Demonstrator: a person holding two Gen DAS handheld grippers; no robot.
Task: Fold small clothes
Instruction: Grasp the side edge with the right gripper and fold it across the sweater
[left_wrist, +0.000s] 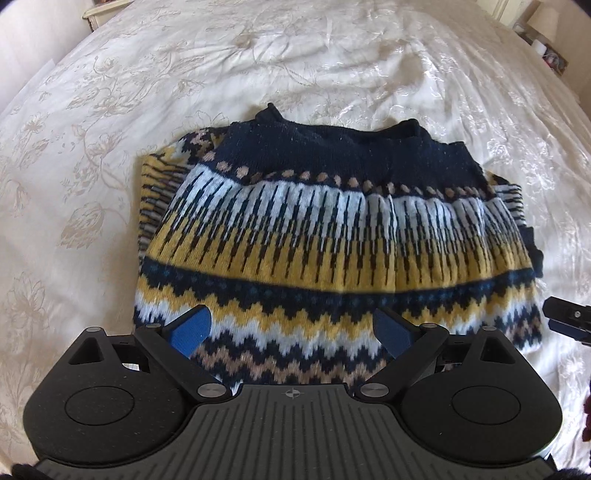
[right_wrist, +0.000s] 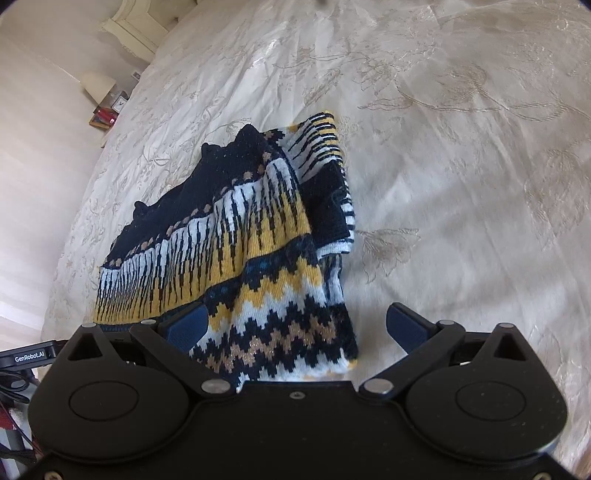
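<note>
Patterned knit sweater (left_wrist: 332, 236) folded, lying flat on bedspread (left_wrist: 332, 66).

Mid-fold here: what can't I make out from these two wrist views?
- Sweater near hem: left wrist view, hidden behind the left gripper body.
- Sleeves: tucked under the sweater's folded layers, both views.
- Right gripper: its own view doesn't settle whether the fingers touch the knit.

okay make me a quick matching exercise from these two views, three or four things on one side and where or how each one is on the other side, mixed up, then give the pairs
Things:
1. sweater
2. left hand-held gripper
3. bedspread
4. lamp

States:
A. cream, floral pattern
B. beside the bed, at the frame edge
C. patterned navy, yellow and white, lying on the bed
D. open, over the zigzag hem

Pairs: 1-C, 2-D, 3-A, 4-B
</note>
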